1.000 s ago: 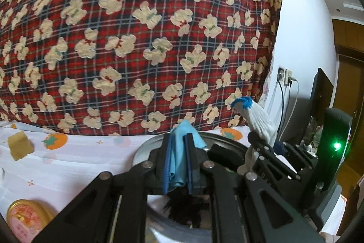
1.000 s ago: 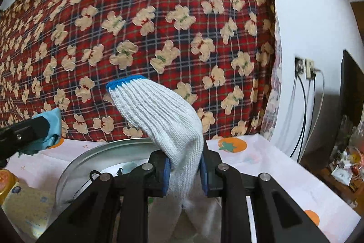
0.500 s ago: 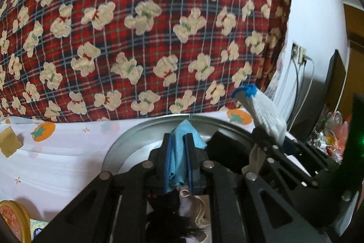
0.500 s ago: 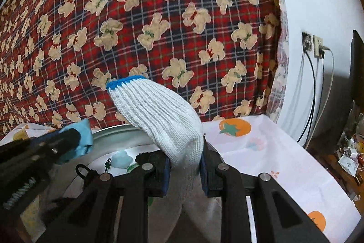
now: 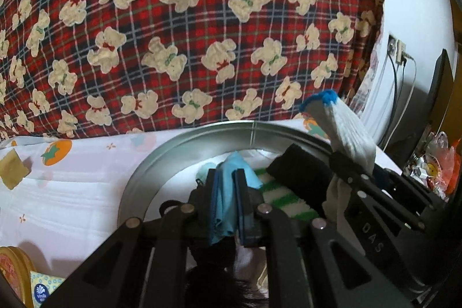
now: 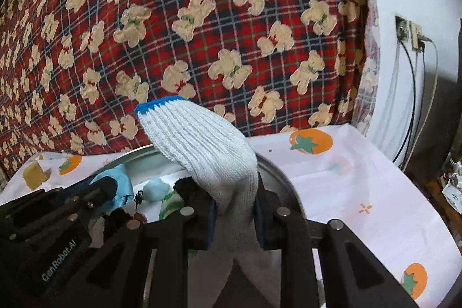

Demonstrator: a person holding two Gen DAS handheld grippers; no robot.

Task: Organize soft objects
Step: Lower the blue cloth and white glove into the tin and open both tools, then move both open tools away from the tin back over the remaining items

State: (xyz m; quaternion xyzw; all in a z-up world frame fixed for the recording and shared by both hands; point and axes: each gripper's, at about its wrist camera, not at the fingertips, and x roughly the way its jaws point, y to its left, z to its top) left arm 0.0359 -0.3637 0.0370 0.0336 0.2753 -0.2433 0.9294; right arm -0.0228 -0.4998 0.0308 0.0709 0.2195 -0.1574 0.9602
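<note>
White knitted glove with blue cuff [image 6: 202,152] sits clamped in our right gripper [image 6: 234,210], light blue cloth [image 5: 226,192] pinched in our left gripper [image 5: 228,204], round metal basin [image 5: 184,146] at twelve o'clock.

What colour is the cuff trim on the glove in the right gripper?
Blue, on a white knit glove. It shows best in the right wrist view.

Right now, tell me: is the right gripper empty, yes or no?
No, in the right wrist view the right gripper has its jaws closed on a white knit glove with a blue cuff.
</note>
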